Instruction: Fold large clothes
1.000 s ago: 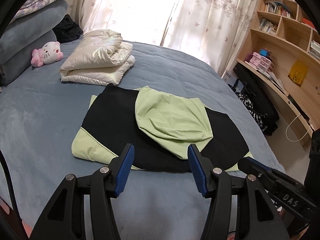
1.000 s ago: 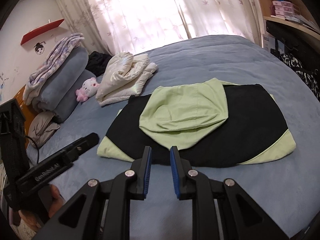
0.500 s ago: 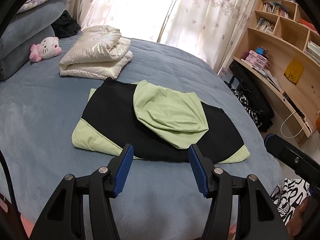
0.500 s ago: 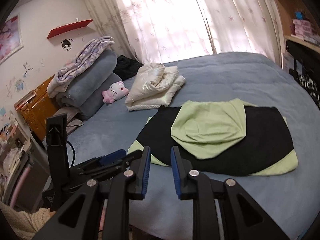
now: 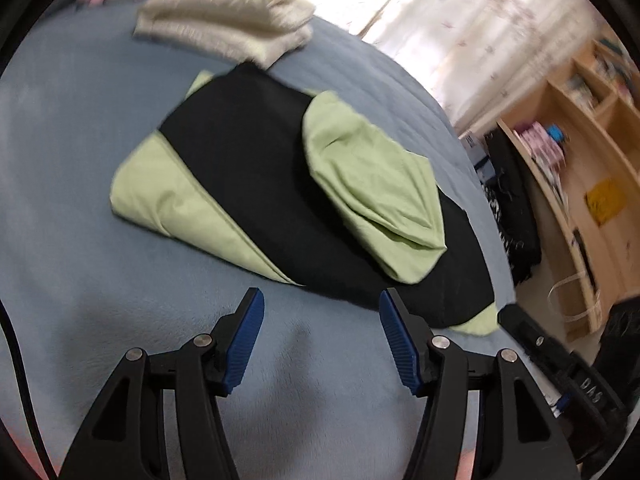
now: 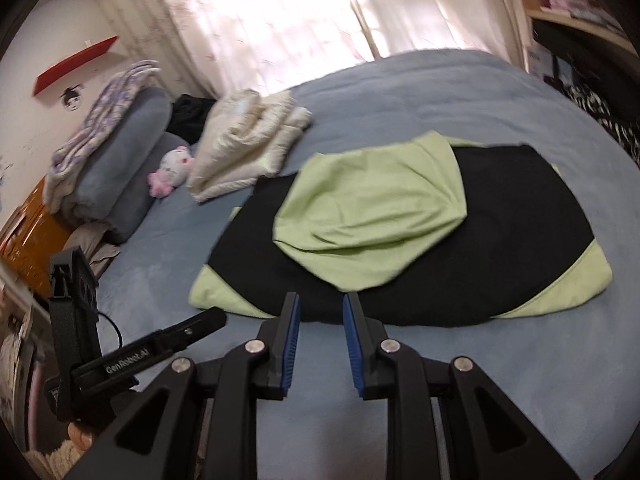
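Both grippers closer to garment than before. Long axis left-right, just beyond tips. Left gripper wide; right gripper narrow, empty, equally near.

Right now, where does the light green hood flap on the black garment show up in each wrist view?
Left wrist: green hood flap sits right of centre, on the black garment.
Right wrist: the flap sits at centre, just beyond the fingertips.
Shared landmark: folded cream quilt behind the garment on the bed.
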The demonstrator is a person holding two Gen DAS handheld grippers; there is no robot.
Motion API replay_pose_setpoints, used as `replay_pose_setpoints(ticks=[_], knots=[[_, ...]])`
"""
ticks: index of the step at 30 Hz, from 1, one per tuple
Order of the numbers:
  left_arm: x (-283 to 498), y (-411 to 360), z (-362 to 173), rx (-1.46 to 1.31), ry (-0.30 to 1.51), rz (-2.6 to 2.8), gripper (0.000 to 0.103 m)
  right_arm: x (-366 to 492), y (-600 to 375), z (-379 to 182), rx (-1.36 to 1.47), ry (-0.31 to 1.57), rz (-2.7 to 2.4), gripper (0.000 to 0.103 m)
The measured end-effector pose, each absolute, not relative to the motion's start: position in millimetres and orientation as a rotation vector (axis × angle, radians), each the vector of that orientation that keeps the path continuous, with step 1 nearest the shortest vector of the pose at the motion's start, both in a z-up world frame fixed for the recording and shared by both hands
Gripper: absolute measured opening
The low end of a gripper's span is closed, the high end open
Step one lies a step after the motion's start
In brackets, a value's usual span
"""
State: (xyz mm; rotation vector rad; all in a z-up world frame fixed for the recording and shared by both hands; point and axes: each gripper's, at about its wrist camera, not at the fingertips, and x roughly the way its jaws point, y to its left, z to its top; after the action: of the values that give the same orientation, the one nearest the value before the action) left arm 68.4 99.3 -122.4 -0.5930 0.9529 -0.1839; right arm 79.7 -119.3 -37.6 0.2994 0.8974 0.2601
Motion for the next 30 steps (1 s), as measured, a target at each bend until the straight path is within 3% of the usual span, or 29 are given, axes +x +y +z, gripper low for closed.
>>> replay_pose_setpoints(ticks=[10,24,28,30], knots=[[111.9,126.3,-190.9,-0.855,0.962,-0.137,0.058,126.1,-119.7,-72.3,0.279,0.901,0.237,0.022],[192.6,140.8,-204.7,-0.94,0.841,-0.097,0.06,236.7,-112.6,-106.4,0.181,0.886,0.191,0.022],[193.6,130.9,-191.9,-0.792,0.796,-0.012,0.021,250.7,-107.8,-138.2,0.164,0.96,0.194,0.022],[188.0,125.9,-180.0,-0.715,0.742,0.014,0.013,247.1,-101.4,-152.0,0.104,0.972,0.203,0.023]])
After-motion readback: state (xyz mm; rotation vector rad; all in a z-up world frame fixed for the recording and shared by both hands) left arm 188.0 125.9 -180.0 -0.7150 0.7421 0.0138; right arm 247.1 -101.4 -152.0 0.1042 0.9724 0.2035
